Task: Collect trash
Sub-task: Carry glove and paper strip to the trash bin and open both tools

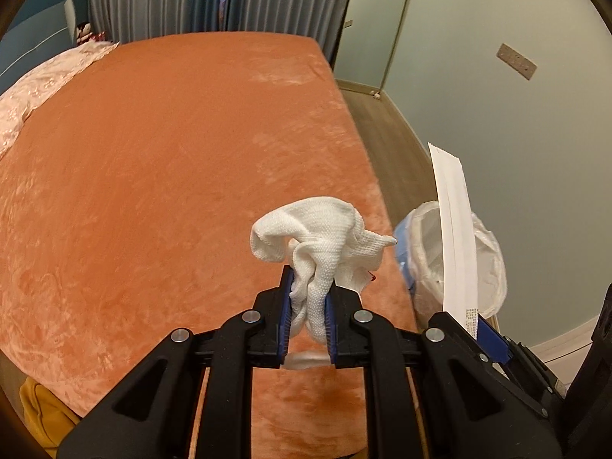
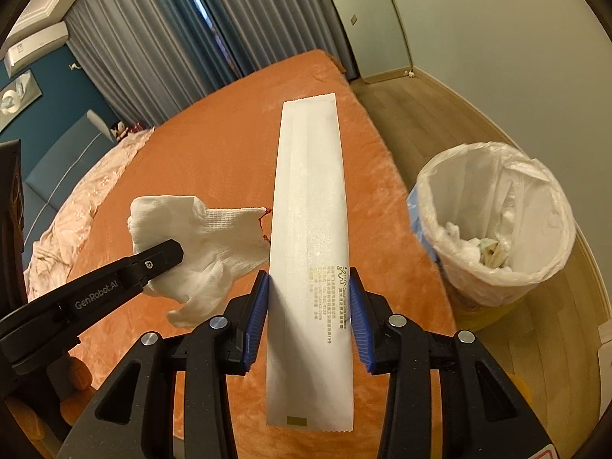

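While both grippers hang above the orange plush bedspread [image 1: 153, 176], each has a piece of trash clamped between its blue pads. The left gripper [image 1: 309, 306] is pinched nearly closed on a crumpled white knit glove [image 1: 317, 237], whose bunched fabric bulges out above the jaws. The right gripper [image 2: 309, 306] clasps a long white paper wrapper [image 2: 310, 237] by its two long edges, so the strip runs lengthwise between the fingers and juts out past them.

From the left wrist camera the wrapper appears only edge-on at the far right, a narrow white strip standing in front of the wastebasket, whose white plastic liner [image 1: 485, 252] is mostly hidden behind it. The right wrist camera shows the wrapper's flat face with small gold print near the jaws and a gold patch at its near end. It also looks down into the lined wastebasket [image 2: 497, 222] standing on the wood floor [image 2: 432, 114] just beside the bed, with crumpled paper scraps at its bottom. That same view catches the left gripper from the side and a red-trimmed cuff on the glove. A pink quilt [image 2: 76, 199] lies along the bed's far left side.
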Demonstrator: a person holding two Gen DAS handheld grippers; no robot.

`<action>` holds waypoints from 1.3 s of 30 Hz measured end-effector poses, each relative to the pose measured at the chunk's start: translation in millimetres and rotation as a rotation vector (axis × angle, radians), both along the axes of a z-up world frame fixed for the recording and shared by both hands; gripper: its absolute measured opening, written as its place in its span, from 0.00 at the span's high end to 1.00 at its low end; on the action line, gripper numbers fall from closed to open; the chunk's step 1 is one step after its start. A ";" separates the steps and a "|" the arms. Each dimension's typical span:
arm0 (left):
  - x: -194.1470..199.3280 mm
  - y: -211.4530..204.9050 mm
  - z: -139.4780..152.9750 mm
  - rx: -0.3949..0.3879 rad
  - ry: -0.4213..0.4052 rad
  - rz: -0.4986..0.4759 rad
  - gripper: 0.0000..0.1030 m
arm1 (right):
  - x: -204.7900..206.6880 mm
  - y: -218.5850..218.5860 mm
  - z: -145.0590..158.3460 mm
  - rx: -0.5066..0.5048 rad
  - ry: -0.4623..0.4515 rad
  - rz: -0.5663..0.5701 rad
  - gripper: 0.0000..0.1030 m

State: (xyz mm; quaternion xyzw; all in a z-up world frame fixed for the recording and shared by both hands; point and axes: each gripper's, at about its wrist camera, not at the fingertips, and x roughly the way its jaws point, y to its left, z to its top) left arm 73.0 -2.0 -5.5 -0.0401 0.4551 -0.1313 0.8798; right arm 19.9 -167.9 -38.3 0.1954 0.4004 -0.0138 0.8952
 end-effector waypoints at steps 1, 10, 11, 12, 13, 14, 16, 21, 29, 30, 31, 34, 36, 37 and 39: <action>-2.1 -5.0 3.8 -0.005 -0.006 -0.009 0.86 | -3.2 -5.1 3.0 0.005 -0.007 -0.008 0.63; -16.6 -45.6 23.7 -0.011 -0.044 -0.079 0.86 | -22.9 -38.5 18.2 0.025 -0.042 -0.063 0.62; -16.9 -49.5 24.5 -0.011 -0.047 -0.087 0.86 | -24.0 -41.8 18.9 0.028 -0.044 -0.070 0.62; -17.0 -51.9 25.1 -0.011 -0.049 -0.094 0.86 | -25.4 -46.6 19.5 0.033 -0.048 -0.080 0.62; -17.0 -56.3 25.9 -0.011 -0.051 -0.101 0.86 | -26.8 -49.2 19.8 0.036 -0.050 -0.086 0.62; -16.4 -60.6 26.1 -0.015 -0.050 -0.107 0.86 | -27.7 -53.6 20.4 0.039 -0.052 -0.097 0.62; -16.2 -69.4 26.6 -0.021 -0.047 -0.119 0.86 | -28.6 -60.6 20.0 0.043 -0.053 -0.109 0.62; -8.1 -95.3 26.4 -0.027 -0.048 -0.157 0.86 | -32.9 -85.9 13.6 0.056 -0.048 -0.159 0.62; 6.8 -157.8 16.8 -0.062 -0.027 -0.260 0.86 | -40.1 -134.4 -4.4 0.075 -0.022 -0.241 0.62; 8.7 -165.3 15.0 -0.060 -0.023 -0.267 0.86 | -40.6 -139.8 -6.7 0.078 -0.019 -0.249 0.62; 10.8 -171.6 13.5 -0.061 -0.019 -0.273 0.86 | -40.8 -144.3 -8.0 0.080 -0.018 -0.256 0.62; 19.1 -192.8 7.2 -0.072 0.001 -0.289 0.85 | -40.7 -157.7 -12.3 0.089 -0.012 -0.276 0.62; 24.9 -203.6 4.8 -0.083 0.006 -0.295 0.83 | -39.2 -164.9 -15.9 0.094 -0.006 -0.287 0.62; 27.7 -209.7 3.9 -0.087 0.003 -0.295 0.83 | -37.8 -168.4 -17.4 0.093 -0.003 -0.289 0.62; 31.4 -218.8 2.6 -0.077 0.000 -0.295 0.72 | -35.3 -173.8 -20.0 0.092 0.002 -0.292 0.62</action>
